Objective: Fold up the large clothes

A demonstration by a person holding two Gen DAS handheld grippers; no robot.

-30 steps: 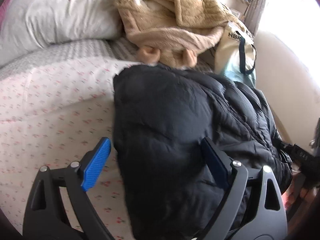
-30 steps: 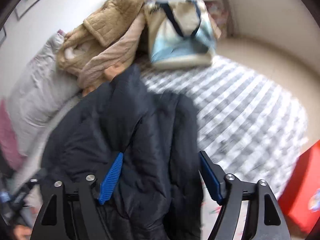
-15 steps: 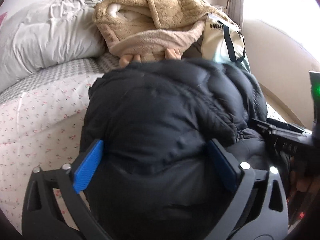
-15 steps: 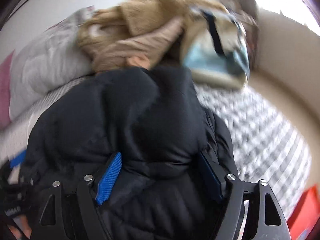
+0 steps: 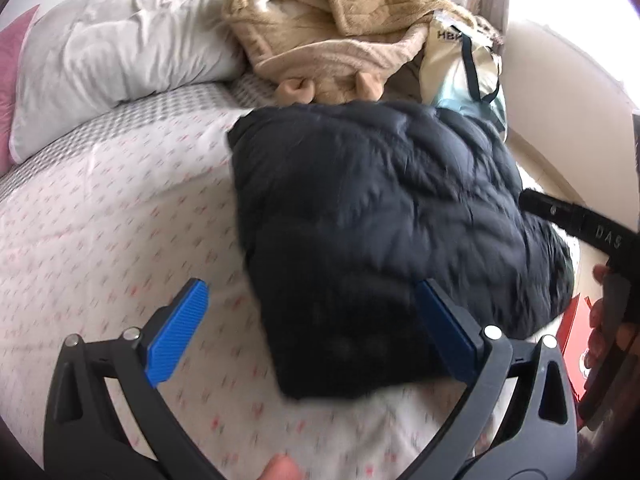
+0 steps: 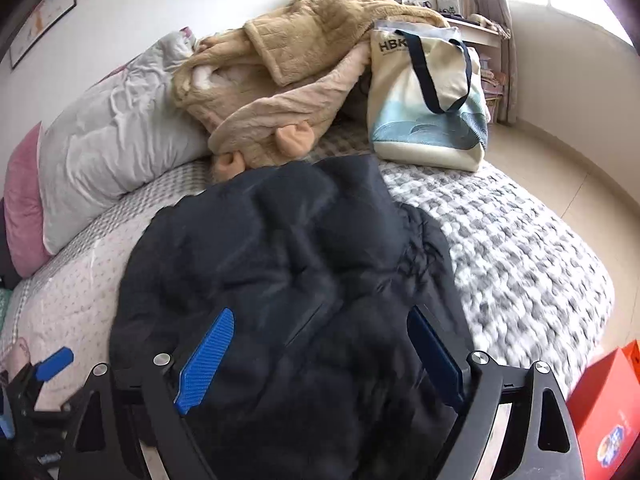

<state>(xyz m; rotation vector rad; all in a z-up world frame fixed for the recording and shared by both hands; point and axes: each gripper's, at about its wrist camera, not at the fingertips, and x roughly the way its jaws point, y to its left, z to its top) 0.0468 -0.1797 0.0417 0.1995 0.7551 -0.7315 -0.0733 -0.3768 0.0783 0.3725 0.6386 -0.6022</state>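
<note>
A dark navy puffer jacket (image 5: pixel 380 216) lies in a bundle on the flowered bed sheet (image 5: pixel 100 248). My left gripper (image 5: pixel 310 292) hovers over its near left corner, wide open; the left pad (image 5: pixel 176 336) is above bare sheet and the right pad above the jacket. In the right wrist view the jacket (image 6: pixel 288 248) fills the middle. My right gripper (image 6: pixel 320 316) hangs over its near part, jaws opening, the jacket below and between them, pads not pressing it. The right gripper (image 5: pixel 580 228) also shows at the jacket's right edge, and the left gripper (image 6: pixel 52 360) at the lower left.
A beige fleece robe (image 6: pixel 304 60) is heaped at the head of the bed, next to a white pillow (image 6: pixel 112 136) and a pink pillow (image 6: pixel 24 200). A cream and blue tote bag (image 6: pixel 428 100) stands behind the jacket. A red box (image 6: pixel 604 408) sits beside the bed.
Both grippers have drawn back from the jacket and their jaws stand wider. The left gripper has shifted left, so its left finger is now over the sheet. The jacket rests on the bed.
</note>
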